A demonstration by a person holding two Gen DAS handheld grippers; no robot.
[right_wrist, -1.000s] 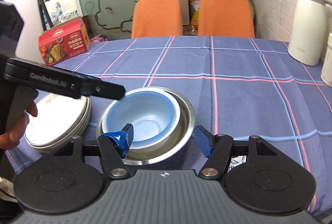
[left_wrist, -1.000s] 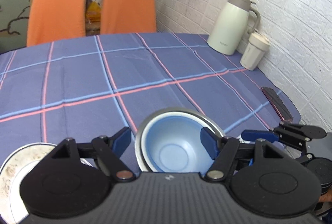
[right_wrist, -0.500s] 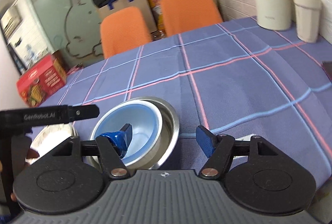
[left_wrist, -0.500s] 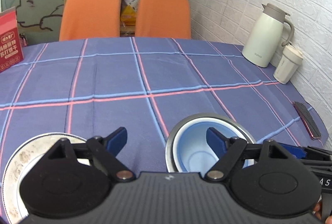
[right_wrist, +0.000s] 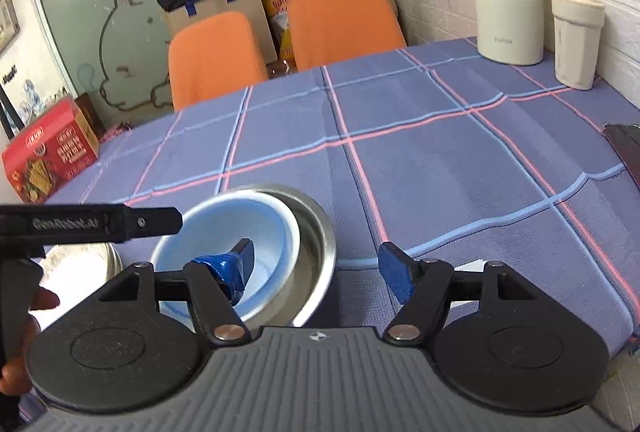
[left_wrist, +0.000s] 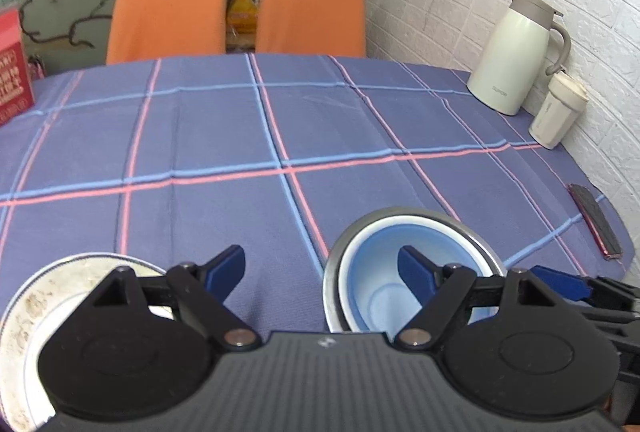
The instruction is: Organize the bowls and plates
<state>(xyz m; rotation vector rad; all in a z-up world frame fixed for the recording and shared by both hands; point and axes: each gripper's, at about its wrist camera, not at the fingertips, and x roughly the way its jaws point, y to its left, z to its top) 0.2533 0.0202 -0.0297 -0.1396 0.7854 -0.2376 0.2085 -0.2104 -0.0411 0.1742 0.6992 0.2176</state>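
On the counter [left_wrist: 280, 135], the steel bowl [right_wrist: 316, 228] looks stiff and slick; its thin rim is probably the best hold. Nested inside it, the blue bowl [left_wrist: 372, 272] seems light plastic. Left of the steel bowl, the speckled plate [left_wrist: 28, 308] is partly hidden, likely breakable. The left hand-held gripper [left_wrist: 320, 272] and right hand-held gripper [right_wrist: 316, 264] gape wide, holding nothing.

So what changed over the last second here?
Little: both tongs swung sideways. The left tongs turned left, off the blue plastic bowl toward the white plate; the right tongs turned right. Both stayed open, holding nothing. The bowl stayed nested in the steel bowl, plate unmoved.
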